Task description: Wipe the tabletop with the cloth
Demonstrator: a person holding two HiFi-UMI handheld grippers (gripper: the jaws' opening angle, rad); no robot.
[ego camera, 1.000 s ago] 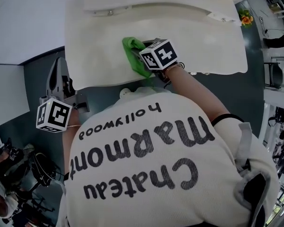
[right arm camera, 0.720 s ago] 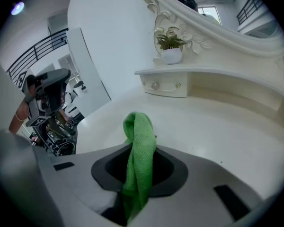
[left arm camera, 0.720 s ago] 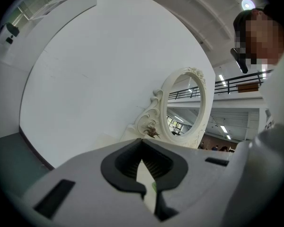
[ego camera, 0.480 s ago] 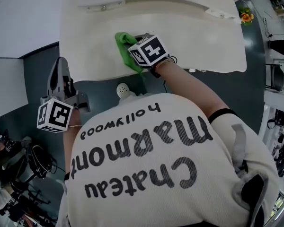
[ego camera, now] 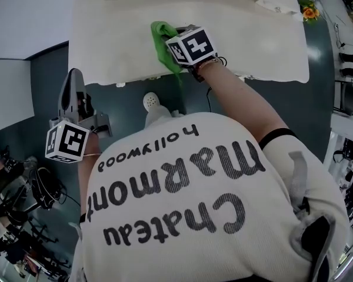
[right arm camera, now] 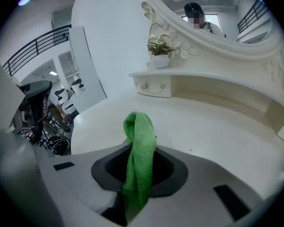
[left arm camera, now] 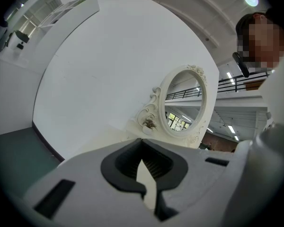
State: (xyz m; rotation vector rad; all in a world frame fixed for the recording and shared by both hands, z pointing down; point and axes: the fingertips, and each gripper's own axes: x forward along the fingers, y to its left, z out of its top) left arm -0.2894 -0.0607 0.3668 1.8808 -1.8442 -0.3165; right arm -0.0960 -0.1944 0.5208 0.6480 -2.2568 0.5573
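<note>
The right gripper point(right arm camera: 138, 169) has its jaws pinched on the green cloth point(right arm camera: 141, 141) — a folded loop of it sticks up past the jaw tips and rests on the cream table point(ego camera: 253, 34). In the head view, cloth and gripper sit upper centre of the frame, near the table's front edge. The left gripper point(left arm camera: 146, 174) is off the table, at the lower left of the head view over the dark floor point(ego camera: 47, 81) — its jaws are pressed almost together with nothing between them, facing an oval mirror point(left arm camera: 184, 103).
</note>
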